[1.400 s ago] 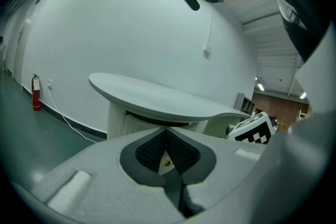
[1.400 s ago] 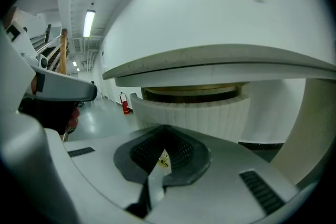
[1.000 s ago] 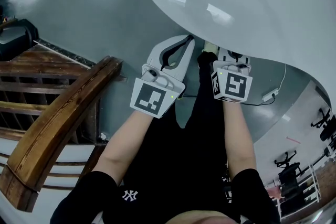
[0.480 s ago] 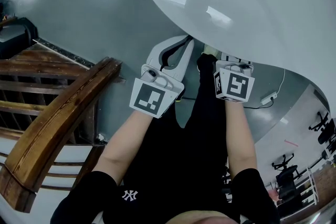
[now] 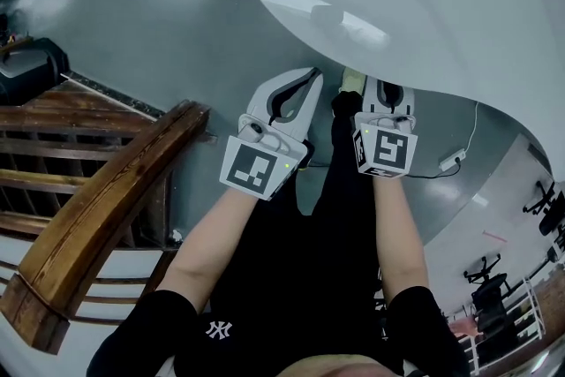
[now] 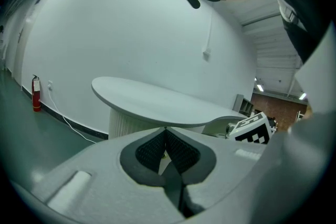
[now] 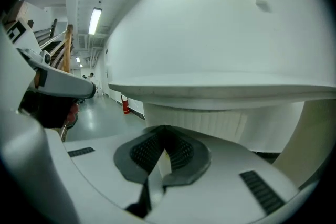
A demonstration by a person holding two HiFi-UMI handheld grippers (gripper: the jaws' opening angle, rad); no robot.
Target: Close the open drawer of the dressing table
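No drawer or dressing table shows in any view. My left gripper and right gripper are held side by side in front of the person's body, both pointing toward a white round table. Each is shut, jaws meeting at the tips with nothing between them. In the left gripper view the shut left gripper points at the white table, with the right gripper's marker cube off to the right. The right gripper view has the shut right gripper just below the table's edge and ribbed pedestal.
A wooden stair railing runs along the left. On the grey floor lies a cable with a power strip. A red fire extinguisher stands by the white wall. Office chairs stand at far right.
Both grippers stay shut and nearly in place; the right one has shifted slightly up and left, and the head view has tilted a little.
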